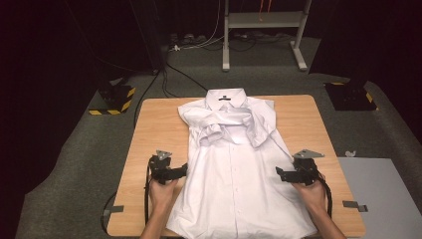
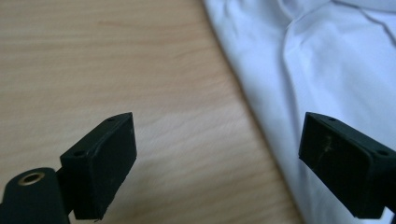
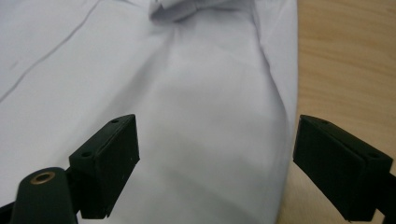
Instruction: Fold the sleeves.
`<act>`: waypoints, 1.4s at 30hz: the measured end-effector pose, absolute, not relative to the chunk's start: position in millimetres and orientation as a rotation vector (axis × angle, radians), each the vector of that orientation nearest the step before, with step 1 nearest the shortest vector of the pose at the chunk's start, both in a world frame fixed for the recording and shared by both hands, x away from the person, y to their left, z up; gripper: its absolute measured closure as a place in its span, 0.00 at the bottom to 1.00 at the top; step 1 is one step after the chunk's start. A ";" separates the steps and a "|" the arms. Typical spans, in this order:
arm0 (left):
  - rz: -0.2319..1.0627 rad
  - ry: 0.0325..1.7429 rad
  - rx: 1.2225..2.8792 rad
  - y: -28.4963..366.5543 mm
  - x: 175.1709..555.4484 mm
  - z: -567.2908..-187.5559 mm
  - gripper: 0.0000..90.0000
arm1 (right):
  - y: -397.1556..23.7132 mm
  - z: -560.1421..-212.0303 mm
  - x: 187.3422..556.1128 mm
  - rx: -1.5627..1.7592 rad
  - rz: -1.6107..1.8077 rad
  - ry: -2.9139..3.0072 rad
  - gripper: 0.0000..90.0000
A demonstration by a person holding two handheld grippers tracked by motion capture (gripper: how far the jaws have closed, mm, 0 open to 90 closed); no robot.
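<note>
Folding step: a white shirt (image 1: 234, 169) lies face up on the desk (image 1: 154, 124), both sleeves already crossed over the chest; judged next move is taking the two side edges near the hem.

High view, shirt: centred on the desk, collar at the far edge, hem hanging slightly over the near edge.
High view, left tool (image 1: 185, 169): held at the shirt's left side seam, tips pointing inward, just touching or just short of the cloth; cannot tell which.
High view, right tool (image 1: 277, 173): mirrored at the right side seam, tips at the fabric edge.
High view, surroundings: grey floor (image 1: 74, 164), a metal stand (image 1: 263, 30) beyond the desk, a grey panel (image 1: 388, 199) by the right corner.

Left gripper view, left tool (image 2: 217, 163): jaws stand wide apart, nothing between the pads; bare wood under one jaw, the shirt (image 2: 327, 79) edge under the other.
Left gripper view, risk: the seam runs off-centre in the gap, so closing here may catch only the top layer or miss the edge.

Right gripper view, right tool (image 3: 217, 163): jaws wide apart, holding nothing; the shirt (image 3: 163, 102) edge and a strip of desk (image 3: 345, 60) lie in the gap.
Right gripper view, risk: a soft ridge runs along the edge; pinching it would set a crease into the fold.

Overall risk: uneven grips left and right would skew the fold; a hasty lift could shake the crossed sleeves loose.
</note>
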State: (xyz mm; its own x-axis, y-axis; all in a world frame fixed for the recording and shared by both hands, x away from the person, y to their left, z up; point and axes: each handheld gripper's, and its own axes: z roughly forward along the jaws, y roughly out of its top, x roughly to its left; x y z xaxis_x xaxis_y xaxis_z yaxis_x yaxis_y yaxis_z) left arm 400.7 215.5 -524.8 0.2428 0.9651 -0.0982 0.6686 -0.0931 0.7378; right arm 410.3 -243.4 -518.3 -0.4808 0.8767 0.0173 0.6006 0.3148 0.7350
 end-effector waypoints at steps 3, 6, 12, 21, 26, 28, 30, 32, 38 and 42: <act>0.553 1.456 1.853 201.3 411.1 -516.3 0.13 | -230.4 -511.7 425.6 1.297 0.986 2.199 0.16; 0.553 1.403 1.881 180.8 421.3 -508.6 0.13 | -220.6 -510.8 437.0 1.293 1.001 2.204 0.17; 0.532 1.355 1.935 147.9 434.2 -512.0 0.13 | -205.6 -521.9 452.4 1.305 0.988 2.234 0.17; 0.517 1.349 2.053 131.4 438.7 -533.7 0.12 | -204.6 -536.8 455.7 1.306 0.911 2.264 0.18; 0.557 1.312 2.043 131.5 426.8 -541.3 0.12 | -206.8 -539.6 449.2 1.287 0.926 2.241 0.18; 0.572 1.285 2.023 133.0 418.3 -544.2 0.12 | -208.6 -541.0 443.7 1.278 0.943 2.231 0.18; 0.574 1.287 2.015 132.9 411.6 -544.9 0.12 | -210.9 -542.0 436.1 1.268 0.955 2.230 0.18; 0.575 1.280 2.018 132.3 403.7 -545.1 0.12 | -212.4 -542.2 429.4 1.265 0.957 2.233 0.18; 0.570 1.267 2.020 130.5 372.4 -546.2 0.12 | -218.6 -544.0 401.7 1.233 0.980 2.243 0.19; 0.565 1.248 2.026 130.8 348.6 -546.9 0.12 | -221.7 -543.8 379.9 1.215 0.979 2.264 0.19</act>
State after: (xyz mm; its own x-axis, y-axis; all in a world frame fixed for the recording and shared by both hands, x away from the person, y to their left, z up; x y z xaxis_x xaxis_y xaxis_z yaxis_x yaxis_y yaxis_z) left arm 348.6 130.8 -546.9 0.4459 0.8950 0.0110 0.5990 -0.3076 0.7393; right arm 379.9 -221.7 -543.8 -0.5487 0.8359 -0.0117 0.5640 0.3805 0.7328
